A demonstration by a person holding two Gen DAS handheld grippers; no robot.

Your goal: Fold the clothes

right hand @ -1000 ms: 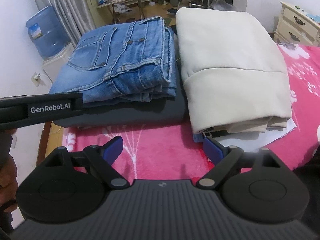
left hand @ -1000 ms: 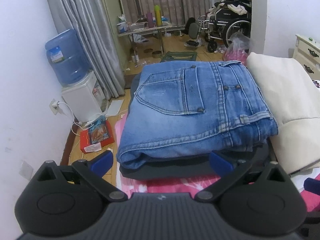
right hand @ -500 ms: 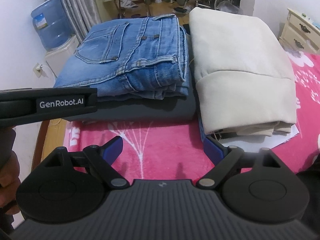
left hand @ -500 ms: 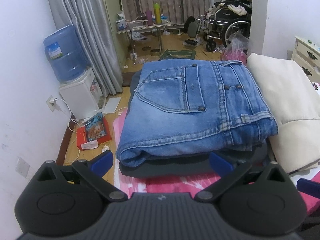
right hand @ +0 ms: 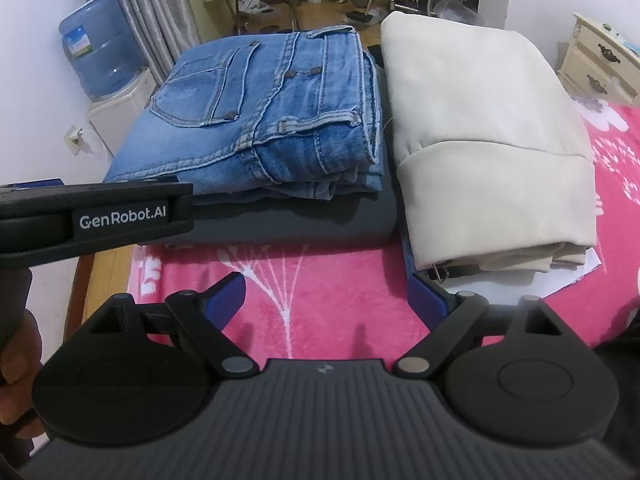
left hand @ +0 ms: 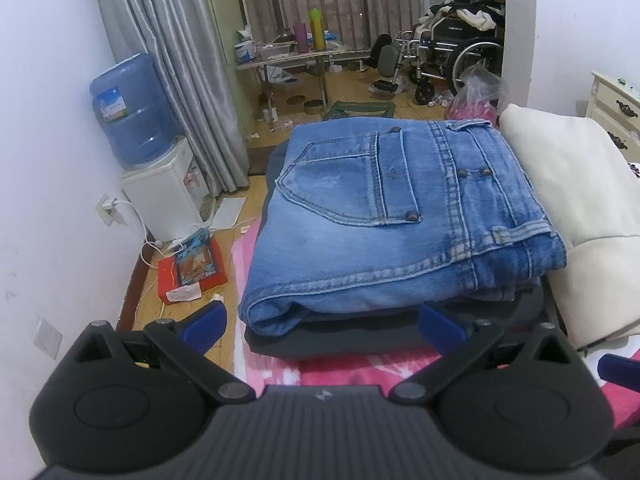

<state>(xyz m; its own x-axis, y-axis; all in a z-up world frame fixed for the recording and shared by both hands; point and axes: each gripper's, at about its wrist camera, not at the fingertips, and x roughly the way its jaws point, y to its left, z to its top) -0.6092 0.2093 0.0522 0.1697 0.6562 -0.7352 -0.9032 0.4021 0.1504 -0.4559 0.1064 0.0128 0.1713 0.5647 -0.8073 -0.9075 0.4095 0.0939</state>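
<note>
Folded jeans [right hand: 272, 120] atop grey garment [right hand: 300, 220] at bed's [right hand: 320, 280] left edge, cream garment [right hand: 480, 132] beside, left gripper [left hand: 320, 322] and right gripper [right hand: 324, 300] fingers wide, empty

folded jeans [left hand: 400, 216] atop dark garment [left hand: 360, 336] | left gripper [left hand: 322, 322] jaws apart, empty

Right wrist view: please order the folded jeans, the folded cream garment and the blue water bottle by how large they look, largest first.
1. folded jeans and folded cream garment: they look alike in size, so I do not rank them.
2. blue water bottle: smallest, though it stands farther from the camera.
</note>
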